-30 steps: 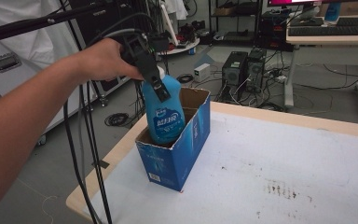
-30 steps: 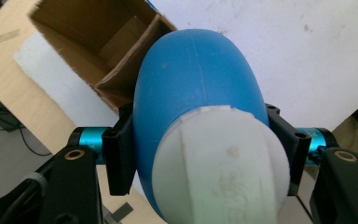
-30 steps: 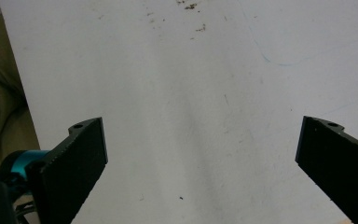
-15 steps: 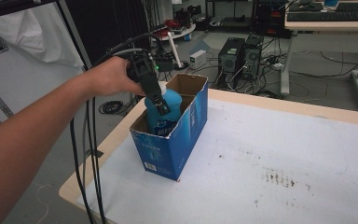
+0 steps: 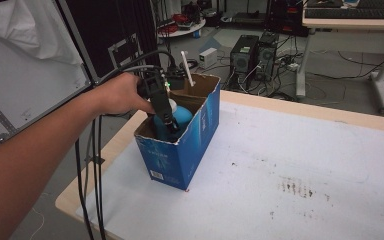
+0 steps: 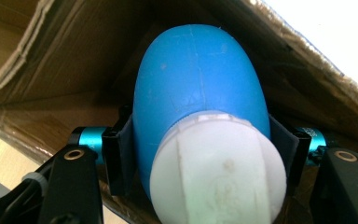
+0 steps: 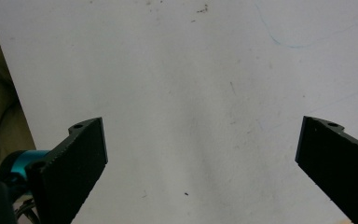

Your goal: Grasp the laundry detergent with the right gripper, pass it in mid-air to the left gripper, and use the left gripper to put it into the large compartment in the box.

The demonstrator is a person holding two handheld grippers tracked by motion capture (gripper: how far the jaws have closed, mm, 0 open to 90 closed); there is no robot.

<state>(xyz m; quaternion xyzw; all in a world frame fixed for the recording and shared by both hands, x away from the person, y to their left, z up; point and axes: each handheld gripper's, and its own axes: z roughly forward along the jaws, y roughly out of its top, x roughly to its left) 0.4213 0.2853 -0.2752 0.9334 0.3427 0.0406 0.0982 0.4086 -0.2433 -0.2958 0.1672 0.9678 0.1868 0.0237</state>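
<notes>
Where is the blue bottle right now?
In the high view, the blue bottle sits inside the blue cardboard box at the table's left, clamped in the left tool.

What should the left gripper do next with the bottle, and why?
Probably open the jaws and let go. The left gripper is shut on the bottle, which already sits deep inside the box, cardboard walls around it.

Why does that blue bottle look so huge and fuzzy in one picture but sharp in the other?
In the left gripper view the blue bottle sits very close to the lens, so its white cap is soft and swollen; in the high view the blue box is crisp under even light; the right gripper view shows flat, shadowless white tabletop.
</notes>
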